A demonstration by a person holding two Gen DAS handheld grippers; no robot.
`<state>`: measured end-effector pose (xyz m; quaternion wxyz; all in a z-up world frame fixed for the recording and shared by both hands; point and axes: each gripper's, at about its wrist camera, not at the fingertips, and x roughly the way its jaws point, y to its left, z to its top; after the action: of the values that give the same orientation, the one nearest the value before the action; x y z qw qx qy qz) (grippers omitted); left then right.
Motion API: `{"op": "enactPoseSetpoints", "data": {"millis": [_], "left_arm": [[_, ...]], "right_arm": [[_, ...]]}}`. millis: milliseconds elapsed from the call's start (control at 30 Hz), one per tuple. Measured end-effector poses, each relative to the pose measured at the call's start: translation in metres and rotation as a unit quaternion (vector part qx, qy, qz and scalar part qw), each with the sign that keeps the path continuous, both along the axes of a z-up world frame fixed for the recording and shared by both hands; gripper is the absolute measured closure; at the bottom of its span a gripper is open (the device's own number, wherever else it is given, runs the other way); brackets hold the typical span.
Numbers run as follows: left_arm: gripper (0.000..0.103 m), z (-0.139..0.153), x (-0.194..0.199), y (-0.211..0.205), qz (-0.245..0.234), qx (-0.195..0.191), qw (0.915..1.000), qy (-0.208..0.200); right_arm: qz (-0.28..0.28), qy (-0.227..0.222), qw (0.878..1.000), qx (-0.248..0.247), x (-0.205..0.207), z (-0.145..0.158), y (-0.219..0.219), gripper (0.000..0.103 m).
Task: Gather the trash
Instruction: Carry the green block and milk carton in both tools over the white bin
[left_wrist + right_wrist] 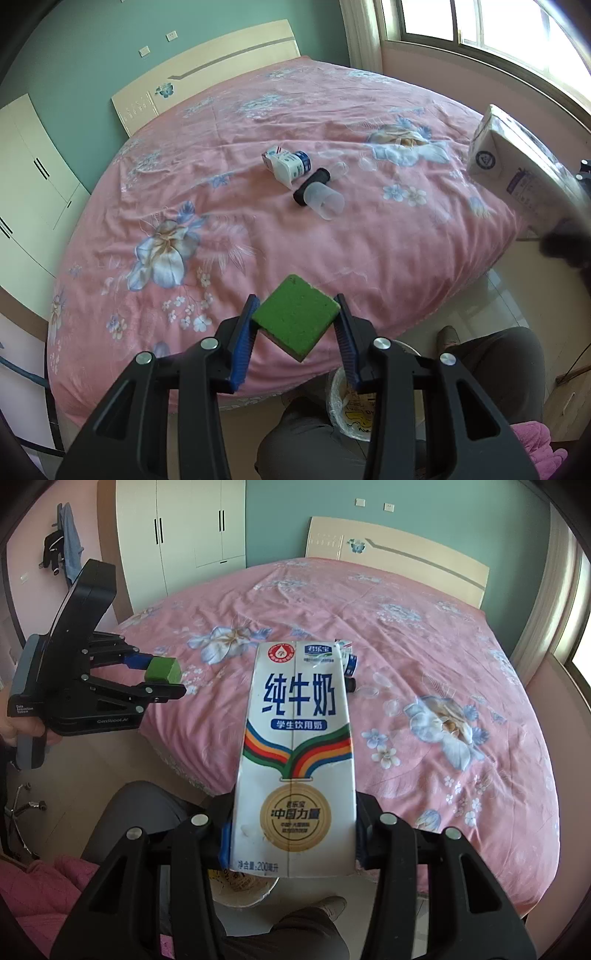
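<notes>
My left gripper is shut on a green sponge and holds it above the bed's near edge; it shows from the side in the right wrist view. My right gripper is shut on a white milk carton, held over the floor by the bed; the carton also shows in the left wrist view. On the pink floral bed lie a small crushed carton, a black tube and a clear plastic cup. A white trash bin stands on the floor below my grippers.
The headboard and a white wardrobe stand behind the bed, a window to the right. The person's legs flank the bin. A pink garment lies at the lower left.
</notes>
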<state>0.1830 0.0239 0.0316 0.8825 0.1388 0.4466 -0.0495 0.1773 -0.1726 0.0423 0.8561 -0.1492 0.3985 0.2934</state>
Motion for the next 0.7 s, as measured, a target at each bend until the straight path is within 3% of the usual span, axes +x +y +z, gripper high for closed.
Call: {"op": "enactPoseSetpoints", "data": {"millis": [700], "left_arm": [[0.060, -0.149, -0.015, -0.027, -0.021, -0.013, 0.9923, 0.121]], "right_arm": [[0.040, 0.126, 0.990, -0.059, -0.014, -0.156, 0.040, 0.055]]}}
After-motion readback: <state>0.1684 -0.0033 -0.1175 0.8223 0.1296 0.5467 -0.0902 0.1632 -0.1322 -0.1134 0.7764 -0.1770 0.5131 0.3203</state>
